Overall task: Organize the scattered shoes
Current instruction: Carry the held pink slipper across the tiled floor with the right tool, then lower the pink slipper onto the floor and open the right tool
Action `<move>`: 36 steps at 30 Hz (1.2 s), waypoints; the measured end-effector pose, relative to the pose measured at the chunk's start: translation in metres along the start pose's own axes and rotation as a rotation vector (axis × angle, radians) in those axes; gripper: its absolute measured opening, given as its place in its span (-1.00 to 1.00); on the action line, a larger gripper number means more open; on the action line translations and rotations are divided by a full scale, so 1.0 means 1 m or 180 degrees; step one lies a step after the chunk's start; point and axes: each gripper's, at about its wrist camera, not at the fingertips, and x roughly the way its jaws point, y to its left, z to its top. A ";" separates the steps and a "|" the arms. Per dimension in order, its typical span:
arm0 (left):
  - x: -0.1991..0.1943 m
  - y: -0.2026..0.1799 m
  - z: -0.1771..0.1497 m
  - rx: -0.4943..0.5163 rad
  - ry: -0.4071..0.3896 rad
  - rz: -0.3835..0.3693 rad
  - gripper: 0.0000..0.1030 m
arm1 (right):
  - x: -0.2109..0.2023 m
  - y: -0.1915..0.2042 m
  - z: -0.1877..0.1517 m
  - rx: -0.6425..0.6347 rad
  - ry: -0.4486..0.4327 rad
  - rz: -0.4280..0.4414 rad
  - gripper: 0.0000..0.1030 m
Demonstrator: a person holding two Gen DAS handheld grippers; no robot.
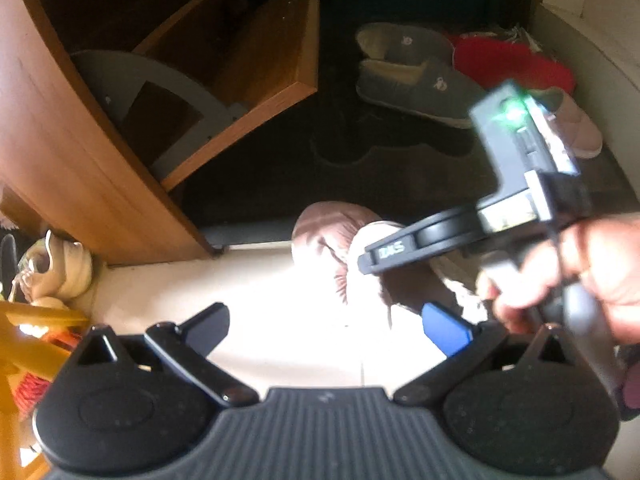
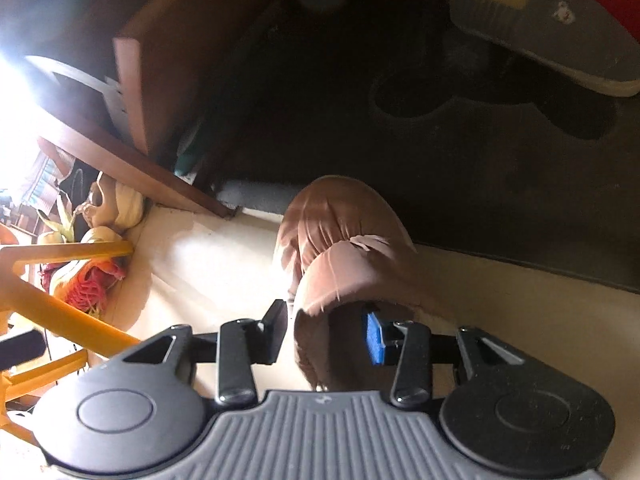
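**Setting a pink slipper down by the mat**

Straddling the pink slipper (image 2: 340, 256), the right gripper (image 2: 326, 334) has its pads apart, neither plainly pressing; the slipper rests on the pale floor (image 2: 224, 264) at the dark mat's (image 2: 480, 184) edge. Left gripper (image 1: 324, 324) spread wide, nothing between its fingers. Wooden cabinet (image 1: 120, 92) compartments look bare, interiors shadowed. On the mat: grey slippers (image 1: 412, 80), one pale pink (image 1: 576, 128). A dark shoe (image 1: 360, 148) there is barely legible. Right hand (image 1: 568, 268) blurred.
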 end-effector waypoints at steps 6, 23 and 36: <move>-0.001 0.000 0.002 -0.0004 -0.0012 0.0028 0.99 | 0.019 0.001 0.006 -0.0073 -0.0002 0.0012 -0.69; -0.006 0.009 -0.001 -0.0073 0.0030 0.0138 0.99 | -0.038 0.053 0.027 -0.2973 0.0582 0.0265 -0.80; -0.006 0.005 -0.010 0.0006 0.0065 0.0000 0.99 | -0.048 0.067 0.001 -0.4684 0.1326 0.0476 -0.81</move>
